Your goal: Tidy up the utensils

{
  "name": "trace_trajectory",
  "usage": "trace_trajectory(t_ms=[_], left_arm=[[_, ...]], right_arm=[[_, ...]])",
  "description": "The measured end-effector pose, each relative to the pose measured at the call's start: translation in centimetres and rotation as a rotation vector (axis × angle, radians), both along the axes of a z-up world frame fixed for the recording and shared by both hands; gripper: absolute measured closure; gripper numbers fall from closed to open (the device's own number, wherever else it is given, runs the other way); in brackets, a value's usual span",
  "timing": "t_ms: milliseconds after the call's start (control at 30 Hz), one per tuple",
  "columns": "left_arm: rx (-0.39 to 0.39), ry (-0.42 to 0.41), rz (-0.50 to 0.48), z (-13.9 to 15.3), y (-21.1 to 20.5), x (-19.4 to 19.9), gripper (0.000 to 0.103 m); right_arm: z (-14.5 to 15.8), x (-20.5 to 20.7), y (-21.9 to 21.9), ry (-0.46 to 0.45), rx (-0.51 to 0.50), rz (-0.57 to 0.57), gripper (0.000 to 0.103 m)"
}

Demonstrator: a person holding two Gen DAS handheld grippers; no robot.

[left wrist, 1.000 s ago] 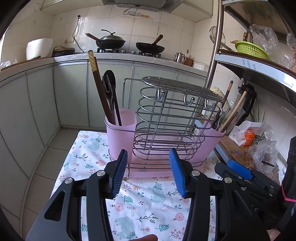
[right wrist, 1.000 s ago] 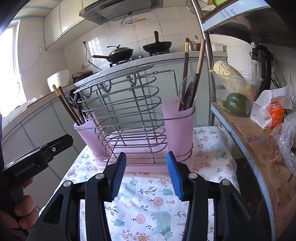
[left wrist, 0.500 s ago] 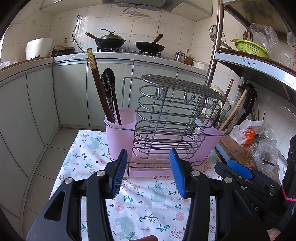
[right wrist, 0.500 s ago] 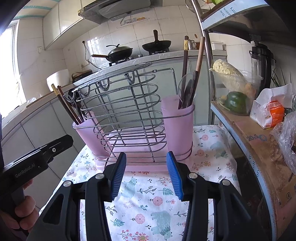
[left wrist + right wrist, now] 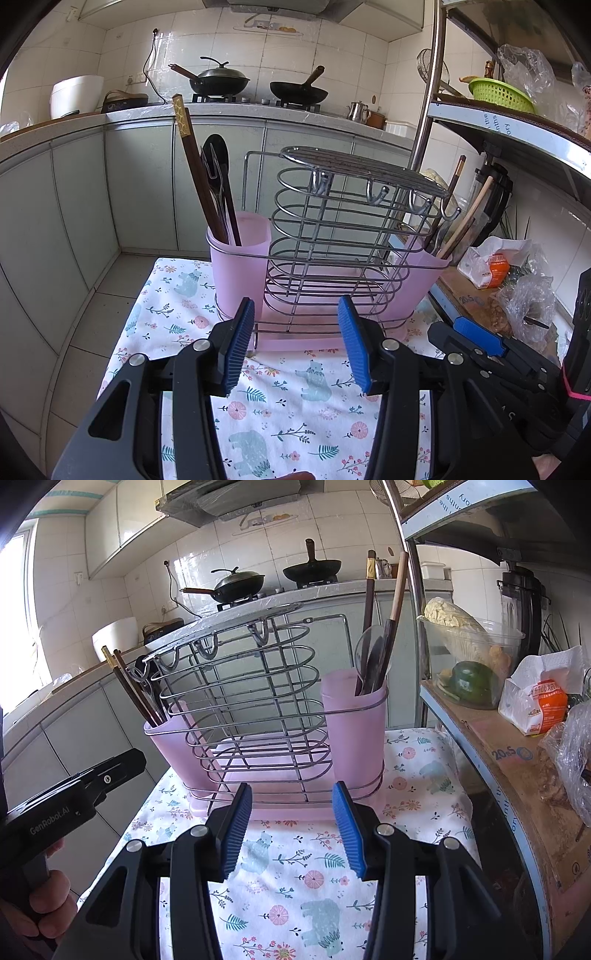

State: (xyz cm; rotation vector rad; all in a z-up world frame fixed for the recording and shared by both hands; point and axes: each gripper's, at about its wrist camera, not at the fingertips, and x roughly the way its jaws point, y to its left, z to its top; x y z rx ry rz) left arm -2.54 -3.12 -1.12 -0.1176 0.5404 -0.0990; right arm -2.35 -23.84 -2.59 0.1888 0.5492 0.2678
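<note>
— Utensils [image 5: 216,192] first: where do they stand?

— In a wire rack [image 5: 343,236] with a pink plastic cup at each end, set on a table under a flowered cloth [image 5: 280,398]. Seen from the left wrist, the pink cup on the left [image 5: 238,266] holds dark chopsticks with a patterned gold top, a black spoon and a fork, all upright and leaning a little. The pink cup on the right [image 5: 424,280] holds more chopsticks [image 5: 452,192] and a pale wooden handle, tilted outward.

— And the middle of the rack?

— Bare wire loops over a pink drip tray [image 5: 314,336], with a few hooks under the top grid.

— The left gripper [image 5: 295,350]?

— Jaws apart, blue pads facing each other, nothing between them. It hangs above the cloth, just short of the tray's near edge.

— The right gripper [image 5: 291,829]?

— Likewise released, empty, poised over the cloth before the rack. From its own camera the cup nearer the shelf [image 5: 354,734] shows a clear spoon, a dark utensil and two long chopsticks [image 5: 369,602].

— Can each see the other?

— Yes. The right gripper's black fingers and a blue pad show at the lower right of the left view; in the right view the other tool sits at the lower left, a hand [image 5: 44,904] around its grip.

— Surroundings?

— Two woks [image 5: 221,79] on a stove behind, a metal shelf unit [image 5: 491,738] just beside the table with a tub of vegetables [image 5: 469,664].
</note>
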Motion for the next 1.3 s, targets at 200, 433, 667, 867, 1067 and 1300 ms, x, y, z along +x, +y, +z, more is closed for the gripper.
trace_trajectory(t_ms=[200, 433, 667, 867, 1067, 1300], left_arm=[[0.000, 0.000, 0.000, -0.01, -0.02, 0.01, 0.056], [-0.001, 0.000, -0.001, -0.04, -0.01, 0.02, 0.056], [-0.003, 0.003, -0.004, -0.22, 0.00, 0.06, 0.056], [-0.003, 0.005, -0.005, -0.40, 0.00, 0.08, 0.056], [-0.002, 0.008, -0.004, -0.50, 0.00, 0.11, 0.056], [-0.001, 0.013, -0.003, -0.71, 0.02, 0.22, 0.055]], right_arm=[[0.00, 0.01, 0.00, 0.001, 0.001, 0.000, 0.058], [-0.15, 0.03, -0.06, 0.002, 0.001, -0.001, 0.058], [-0.47, -0.05, -0.23, 0.005, -0.001, -0.001, 0.058], [-0.51, -0.04, -0.25, 0.008, -0.001, -0.002, 0.058], [-0.65, 0.02, -0.27, 0.010, -0.002, -0.002, 0.058], [-0.84, 0.17, -0.35, 0.017, -0.009, -0.002, 0.058]])
